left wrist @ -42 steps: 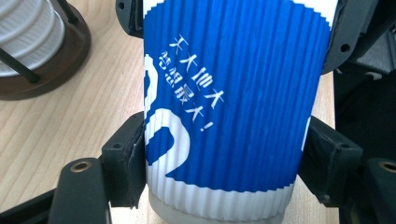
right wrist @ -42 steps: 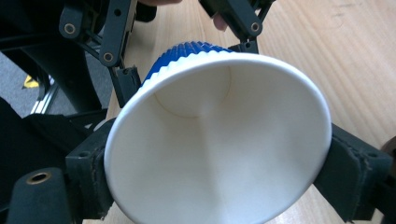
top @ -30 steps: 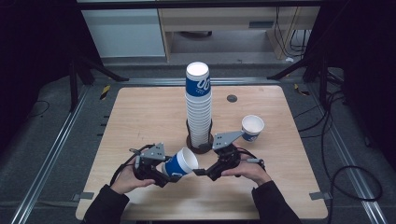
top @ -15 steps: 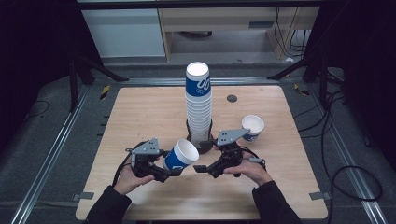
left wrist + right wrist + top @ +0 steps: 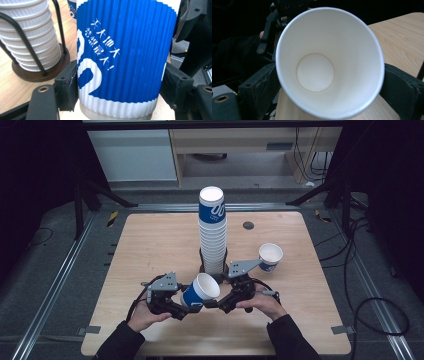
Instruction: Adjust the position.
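We noted a blue-and-white ribbed paper cup (image 5: pixel 199 291), empty with a plain white inside, tilted with its open mouth up and rightward, above the near middle of the worktop (image 5: pixel 150 245).

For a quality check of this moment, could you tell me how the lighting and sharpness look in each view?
High view: the table is evenly lit, its surroundings dark, the picture slightly soft. Left gripper view: the held blue cup is sharp, its print mirrored. Right gripper view: the cup's white inside is bright and soft-edged, the background dark.
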